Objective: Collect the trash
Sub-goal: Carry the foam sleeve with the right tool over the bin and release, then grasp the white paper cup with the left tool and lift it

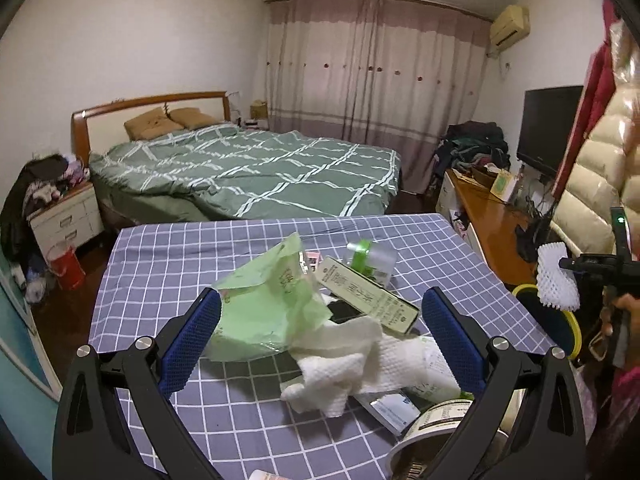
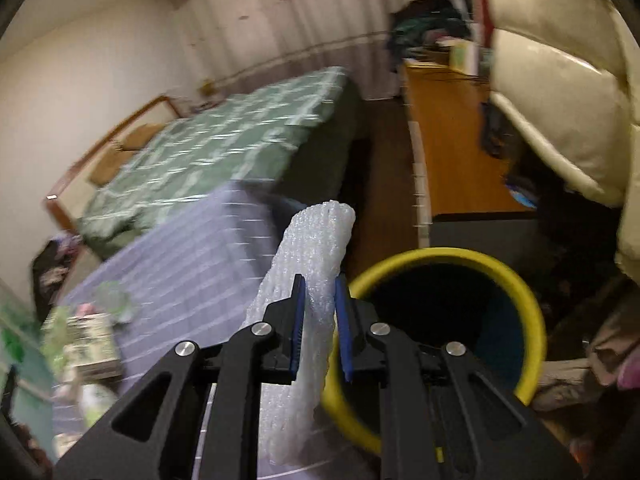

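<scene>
Clamping foam netting (image 2: 308, 280) between right fingers (image 2: 298, 320) beside bin (image 2: 532, 312).

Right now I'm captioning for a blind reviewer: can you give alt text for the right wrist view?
The right gripper is shut on a white foam net sleeve, held beside a yellow-rimmed bin on the floor. To the left is a table with a purple checked cloth, with blurred litter; behind it a green-quilted bed.
</scene>
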